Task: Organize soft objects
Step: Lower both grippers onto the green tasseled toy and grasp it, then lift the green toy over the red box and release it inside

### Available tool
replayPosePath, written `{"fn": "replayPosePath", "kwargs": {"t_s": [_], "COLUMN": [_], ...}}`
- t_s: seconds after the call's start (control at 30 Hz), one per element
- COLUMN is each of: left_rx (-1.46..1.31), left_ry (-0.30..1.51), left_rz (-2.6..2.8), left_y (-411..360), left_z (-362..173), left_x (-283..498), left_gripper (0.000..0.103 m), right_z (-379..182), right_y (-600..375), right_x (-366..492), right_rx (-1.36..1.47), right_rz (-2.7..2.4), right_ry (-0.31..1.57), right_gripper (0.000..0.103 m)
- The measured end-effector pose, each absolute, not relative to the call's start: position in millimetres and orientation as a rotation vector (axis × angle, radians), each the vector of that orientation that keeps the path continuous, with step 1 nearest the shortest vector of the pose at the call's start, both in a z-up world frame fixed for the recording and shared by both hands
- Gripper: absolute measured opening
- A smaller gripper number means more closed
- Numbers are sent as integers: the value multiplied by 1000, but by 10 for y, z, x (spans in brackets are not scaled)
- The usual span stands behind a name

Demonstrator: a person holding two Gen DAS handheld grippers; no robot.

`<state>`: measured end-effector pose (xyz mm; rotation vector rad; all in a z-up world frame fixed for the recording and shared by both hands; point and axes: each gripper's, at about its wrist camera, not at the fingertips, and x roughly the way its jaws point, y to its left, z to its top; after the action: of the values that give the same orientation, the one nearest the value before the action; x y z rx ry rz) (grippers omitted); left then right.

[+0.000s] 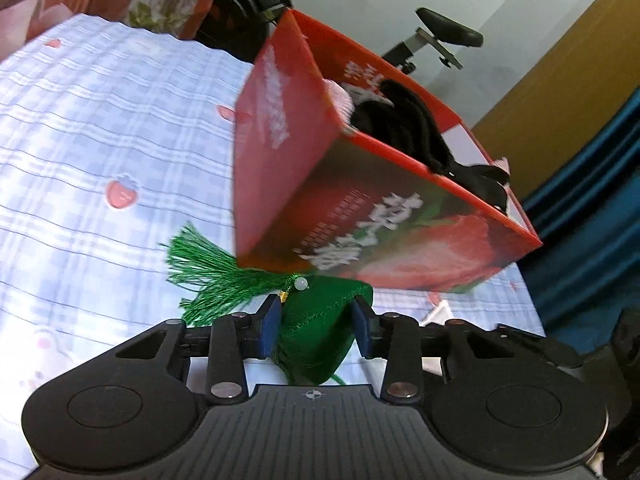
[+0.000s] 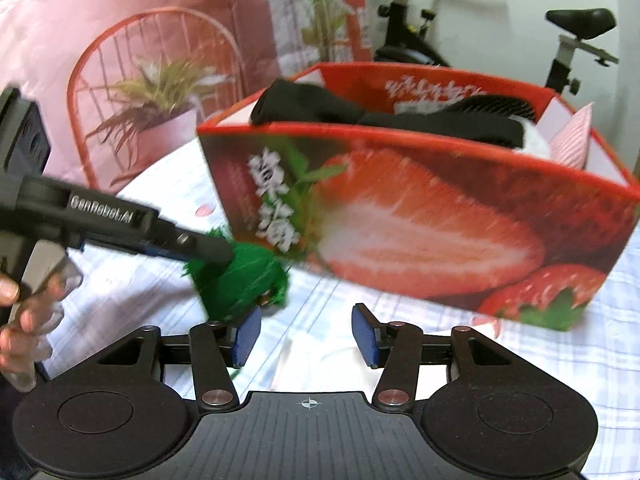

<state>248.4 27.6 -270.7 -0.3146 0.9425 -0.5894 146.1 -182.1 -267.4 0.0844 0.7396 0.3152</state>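
Note:
My left gripper is shut on a green fabric sachet with a green tassel and a white bead, held just above the bed beside the red strawberry box. The box holds black cloth and a pink item. In the right wrist view the left gripper reaches in from the left with the green sachet in front of the box. My right gripper is open and empty, low over the bed, facing the box.
The bed sheet is pale blue check with strawberry prints. An exercise bike stands behind the box. A red wire chair with a plant stands at the back left. A blue curtain hangs at the right.

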Motion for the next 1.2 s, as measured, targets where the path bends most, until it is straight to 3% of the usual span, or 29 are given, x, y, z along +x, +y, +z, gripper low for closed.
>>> {"fn": "replayPosePath", "kwargs": {"t_s": [0.3,0.5,0.73,0.97,1.2], "left_rx": [-281,-254,-230,-238,-227], "left_ry": [981,960,954,871,668], "left_rz": [-623,-614,-630,-646,-692], "left_y": [-77,-149,-250,-255,-295], "left_z": [-2827,-2828,-2790,-2389,-1655], "left_x": [2402,2451,2434,2240,2079], "left_gripper": [37,44,43,41,41], "right_z": [-2773,-2804,-2824,-2540,-1936], "right_y": [-1677,-1638,-1600,-1705,-1824], "right_x": [1516,1666,1859,1696,1613], "right_rx": [7,-28,-15,17,14], "right_rz": [360,366,387,408,423], "right_ry": [752,734,727,651,507], "right_gripper": [58,58,55,50,48]}}
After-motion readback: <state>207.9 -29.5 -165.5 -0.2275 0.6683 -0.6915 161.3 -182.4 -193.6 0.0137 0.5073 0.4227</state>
